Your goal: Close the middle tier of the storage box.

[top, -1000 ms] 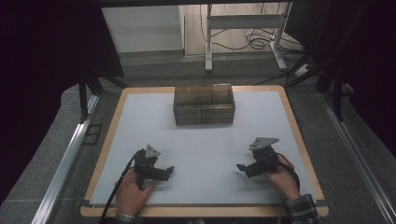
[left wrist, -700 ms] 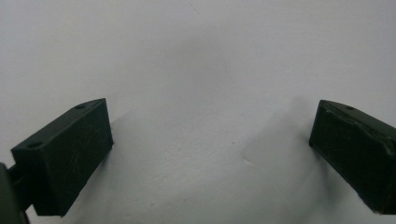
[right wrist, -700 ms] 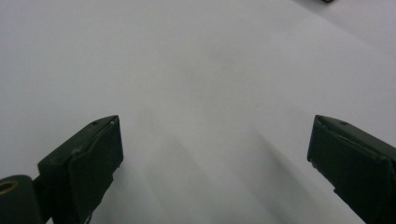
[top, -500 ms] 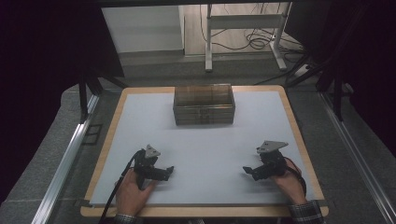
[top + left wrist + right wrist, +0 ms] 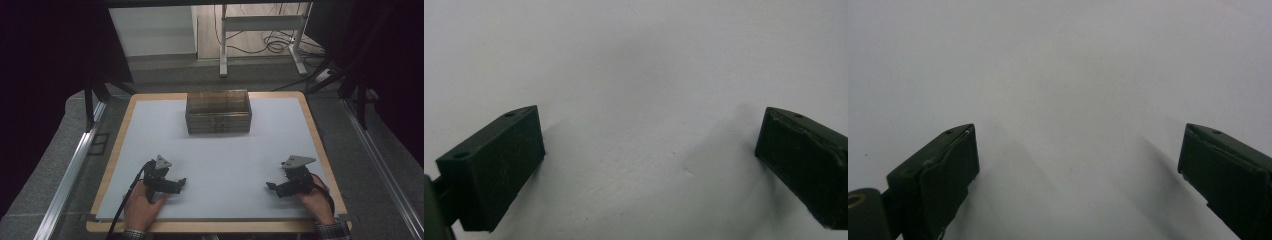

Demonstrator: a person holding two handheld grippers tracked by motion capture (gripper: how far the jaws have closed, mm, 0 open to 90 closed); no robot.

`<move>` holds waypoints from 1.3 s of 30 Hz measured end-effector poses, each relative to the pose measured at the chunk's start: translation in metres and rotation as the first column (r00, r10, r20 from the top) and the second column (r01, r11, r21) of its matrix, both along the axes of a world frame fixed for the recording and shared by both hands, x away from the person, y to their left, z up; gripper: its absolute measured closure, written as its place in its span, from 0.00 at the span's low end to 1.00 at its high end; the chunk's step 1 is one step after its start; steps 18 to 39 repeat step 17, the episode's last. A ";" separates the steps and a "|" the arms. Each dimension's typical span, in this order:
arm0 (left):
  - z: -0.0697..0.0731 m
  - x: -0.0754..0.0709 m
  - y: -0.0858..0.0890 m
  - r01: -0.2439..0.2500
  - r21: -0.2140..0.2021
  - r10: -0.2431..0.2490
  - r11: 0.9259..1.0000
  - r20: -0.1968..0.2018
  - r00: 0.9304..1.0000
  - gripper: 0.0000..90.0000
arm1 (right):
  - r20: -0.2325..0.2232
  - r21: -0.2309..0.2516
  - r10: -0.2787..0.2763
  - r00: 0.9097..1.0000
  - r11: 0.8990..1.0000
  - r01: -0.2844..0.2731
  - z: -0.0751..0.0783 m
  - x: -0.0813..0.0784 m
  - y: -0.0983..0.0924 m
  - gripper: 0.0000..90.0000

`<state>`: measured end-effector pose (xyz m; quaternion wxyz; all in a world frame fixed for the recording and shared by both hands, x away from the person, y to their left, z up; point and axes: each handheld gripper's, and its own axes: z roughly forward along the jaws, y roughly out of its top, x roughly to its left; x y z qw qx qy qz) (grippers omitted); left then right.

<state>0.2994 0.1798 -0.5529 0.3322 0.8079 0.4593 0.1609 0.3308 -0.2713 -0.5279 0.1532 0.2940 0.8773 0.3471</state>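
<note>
A clear, brownish plastic box (image 5: 218, 112) stands at the back middle of the white table top (image 5: 225, 160). My left gripper (image 5: 181, 183) rests low on the table at the front left, held by a hand, its tips pointing right. In the left gripper view the left gripper (image 5: 649, 165) has its jaws wide apart over bare white surface, nothing between them. My right gripper (image 5: 270, 186) lies at the front right, tips pointing left. In the right gripper view the right gripper (image 5: 1078, 170) is open too, with bare white surface between its jaws.
The white top sits on a wooden board (image 5: 119, 145) with a raised rim. Metal rails (image 5: 70, 170) run along both sides. Behind the table stand a white desk frame (image 5: 260, 30) and loose cables (image 5: 280, 45) on the floor.
My right gripper has drifted to the right and slightly toward the front edge. The left gripper has stayed in place.
</note>
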 end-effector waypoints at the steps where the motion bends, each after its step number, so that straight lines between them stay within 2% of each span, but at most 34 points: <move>1: 0.000 0.000 0.000 0.000 0.000 0.000 1.000 0.000 1.000 0.00 | 0.000 -0.002 -0.001 1.000 1.000 0.001 -0.001 0.000 0.000 0.03; 10: 0.000 0.000 0.000 -0.001 -0.001 0.001 1.000 0.002 1.000 0.00 | -0.015 0.004 -0.007 1.000 1.000 0.007 -0.004 -0.001 -0.003 0.02; 39: 0.000 0.000 0.000 -0.001 -0.002 0.001 1.000 0.002 1.000 0.00 | -0.015 0.006 -0.010 1.000 1.000 0.010 -0.005 -0.002 -0.003 0.02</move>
